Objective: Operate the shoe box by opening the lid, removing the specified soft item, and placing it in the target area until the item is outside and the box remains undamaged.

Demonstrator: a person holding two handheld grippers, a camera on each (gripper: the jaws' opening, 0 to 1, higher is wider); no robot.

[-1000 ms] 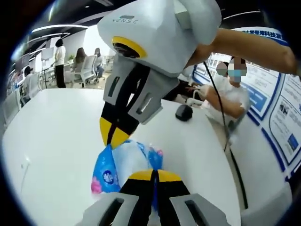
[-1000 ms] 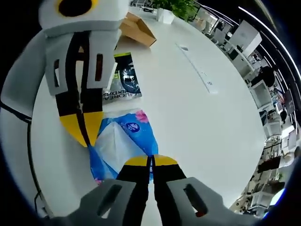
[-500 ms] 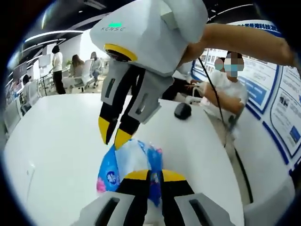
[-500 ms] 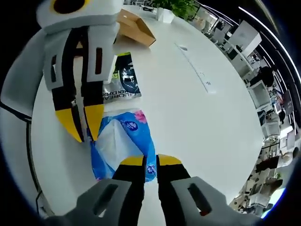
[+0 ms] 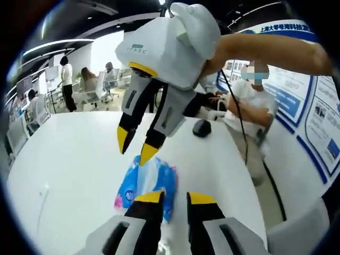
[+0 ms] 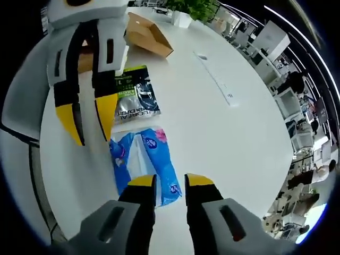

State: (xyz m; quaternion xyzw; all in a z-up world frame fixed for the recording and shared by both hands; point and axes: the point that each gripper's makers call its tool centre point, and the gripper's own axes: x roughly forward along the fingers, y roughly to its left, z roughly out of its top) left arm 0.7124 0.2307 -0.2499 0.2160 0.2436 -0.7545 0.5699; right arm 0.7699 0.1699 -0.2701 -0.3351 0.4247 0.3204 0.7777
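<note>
As it lies flat on the white round table (image 6: 223, 138), the blue-and-white soft plastic tissue pack (image 6: 143, 162) is outside the box — both claws spread above it.

Item: pack, crinkled film, pink corner print, long axis running roughly along the right gripper (image 6: 170, 183)'s line of sight; near end sits between and just ahead of that gripper's yellow tips, not pinched. Left gripper (image 5: 173, 199) — jaws likewise parted, pack (image 5: 149, 183) just ahead, untouched. Beyond: dark flat sachet (image 6: 133, 98), then open brown cardboard shoe box (image 6: 146, 34). Either claw judged equally near.
</note>
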